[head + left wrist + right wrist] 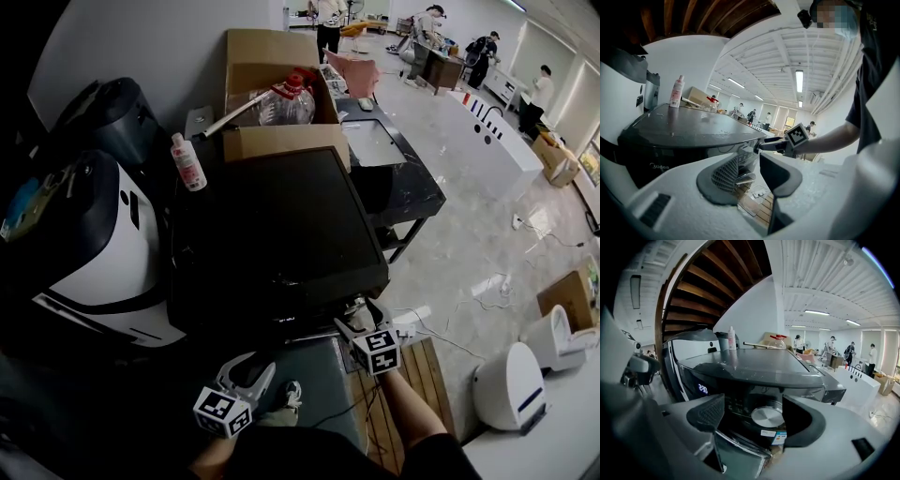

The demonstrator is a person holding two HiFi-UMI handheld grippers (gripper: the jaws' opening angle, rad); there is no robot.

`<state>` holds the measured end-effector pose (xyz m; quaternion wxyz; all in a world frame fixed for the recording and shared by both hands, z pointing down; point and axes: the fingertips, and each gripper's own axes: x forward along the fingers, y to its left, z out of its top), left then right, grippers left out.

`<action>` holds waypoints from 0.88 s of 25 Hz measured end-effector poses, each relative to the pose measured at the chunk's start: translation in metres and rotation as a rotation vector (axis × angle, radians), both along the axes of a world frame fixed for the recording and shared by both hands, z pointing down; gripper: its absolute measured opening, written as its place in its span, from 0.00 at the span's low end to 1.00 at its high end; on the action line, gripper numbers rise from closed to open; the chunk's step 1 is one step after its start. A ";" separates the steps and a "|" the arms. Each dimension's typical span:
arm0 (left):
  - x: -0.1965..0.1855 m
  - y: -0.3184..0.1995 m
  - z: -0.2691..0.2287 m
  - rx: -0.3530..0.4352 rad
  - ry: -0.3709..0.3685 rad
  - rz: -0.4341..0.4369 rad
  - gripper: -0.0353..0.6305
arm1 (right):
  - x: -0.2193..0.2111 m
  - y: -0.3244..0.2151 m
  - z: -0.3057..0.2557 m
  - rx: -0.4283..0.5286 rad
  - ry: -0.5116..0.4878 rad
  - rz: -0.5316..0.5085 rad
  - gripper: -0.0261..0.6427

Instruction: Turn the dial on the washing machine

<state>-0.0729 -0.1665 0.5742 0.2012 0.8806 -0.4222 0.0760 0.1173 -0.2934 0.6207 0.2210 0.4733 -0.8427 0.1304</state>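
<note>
The black washing machine fills the middle of the head view, and its dark lid spans the right gripper view. A round silver dial sits on its front panel, next to a lit display. My right gripper is open just in front of the dial, with its jaws spread wider than the dial and not touching it. In the head view my right gripper is at the machine's front edge, which hides the dial. My left gripper hangs open and empty, lower left of it. The left gripper looks toward the machine's corner and the right gripper's marker cube.
A pink-and-white bottle stands on the machine's far left corner. Behind it is a cardboard box holding a water jug. A white-and-black appliance stands to the left, and a dark table to the right. A wooden pallet lies underfoot. People work far back.
</note>
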 end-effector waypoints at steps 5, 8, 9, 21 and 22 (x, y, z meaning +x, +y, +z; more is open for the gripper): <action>-0.005 -0.001 0.002 -0.008 -0.008 -0.013 0.26 | -0.006 0.000 0.011 -0.027 0.016 -0.016 0.60; -0.007 -0.003 0.003 -0.007 -0.005 -0.018 0.26 | -0.004 -0.003 0.012 -0.027 0.021 -0.012 0.60; -0.006 -0.003 0.003 -0.007 -0.004 -0.018 0.26 | -0.003 -0.004 0.012 -0.028 0.022 -0.012 0.60; -0.005 -0.005 0.006 -0.017 -0.001 -0.013 0.26 | 0.001 -0.012 0.015 -0.045 0.013 -0.007 0.60; -0.004 -0.005 0.005 -0.017 -0.001 -0.014 0.26 | 0.001 -0.011 0.015 -0.043 0.017 -0.009 0.60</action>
